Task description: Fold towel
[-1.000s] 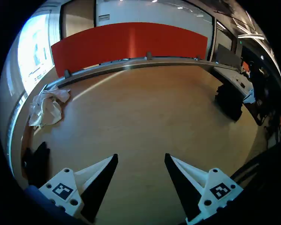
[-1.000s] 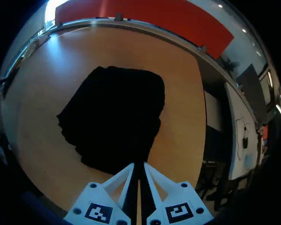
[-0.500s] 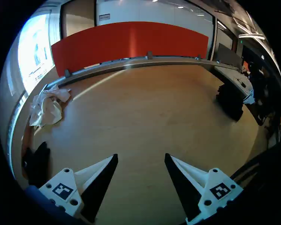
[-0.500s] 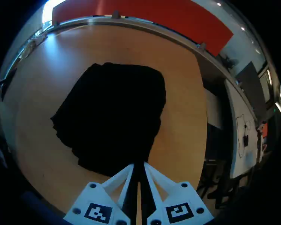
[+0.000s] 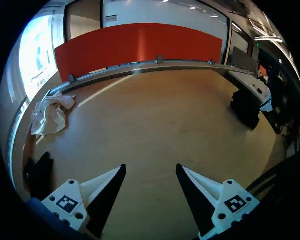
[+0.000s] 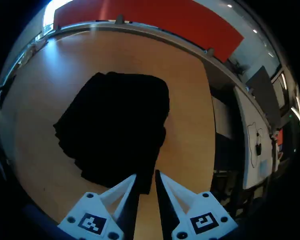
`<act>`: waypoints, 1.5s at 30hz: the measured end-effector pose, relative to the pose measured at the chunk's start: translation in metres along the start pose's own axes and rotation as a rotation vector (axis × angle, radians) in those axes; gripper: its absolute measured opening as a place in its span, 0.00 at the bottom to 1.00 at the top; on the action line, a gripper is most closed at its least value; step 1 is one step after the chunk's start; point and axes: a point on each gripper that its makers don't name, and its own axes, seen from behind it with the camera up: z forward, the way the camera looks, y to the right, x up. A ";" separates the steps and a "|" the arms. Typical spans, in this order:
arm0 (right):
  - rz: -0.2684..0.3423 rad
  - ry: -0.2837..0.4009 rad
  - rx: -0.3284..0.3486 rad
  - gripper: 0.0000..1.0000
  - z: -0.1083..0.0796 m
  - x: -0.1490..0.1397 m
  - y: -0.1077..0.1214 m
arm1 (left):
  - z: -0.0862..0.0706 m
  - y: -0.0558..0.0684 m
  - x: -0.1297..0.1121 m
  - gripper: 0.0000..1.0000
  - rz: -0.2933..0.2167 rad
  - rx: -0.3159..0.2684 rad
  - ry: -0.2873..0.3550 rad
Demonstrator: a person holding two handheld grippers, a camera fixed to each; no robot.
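Observation:
A black towel (image 6: 114, 128) lies folded in a stack of layers on the wooden table (image 6: 186, 120). My right gripper (image 6: 146, 176) hovers at its near edge, jaws parted a little, with the towel's edge showing in the gap and neither finger pressing on it. In the left gripper view the same black towel (image 5: 245, 109) sits far off at the right side of the table. My left gripper (image 5: 150, 170) stands wide open above bare wood with nothing between its fingers.
A crumpled white cloth (image 5: 50, 114) lies at the table's far left, and a dark item (image 5: 40, 172) sits near the left edge. An orange partition (image 5: 138, 44) runs behind the table. A white desk (image 6: 254, 140) stands beyond the right edge.
My right gripper's fingers, pressed together on the towel's near edge before, have parted and let it go. The left gripper has stayed still.

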 end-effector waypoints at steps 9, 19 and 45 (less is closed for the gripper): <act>0.019 -0.011 -0.038 0.32 -0.006 -0.007 0.006 | -0.001 0.001 0.001 0.92 0.005 -0.005 0.006; 0.058 -0.021 -0.083 0.44 -0.015 -0.019 0.017 | -0.003 -0.002 0.002 0.92 0.005 -0.005 0.011; 0.204 0.326 -0.168 0.97 -0.071 0.057 0.004 | -0.008 -0.007 0.008 0.92 0.001 -0.008 0.042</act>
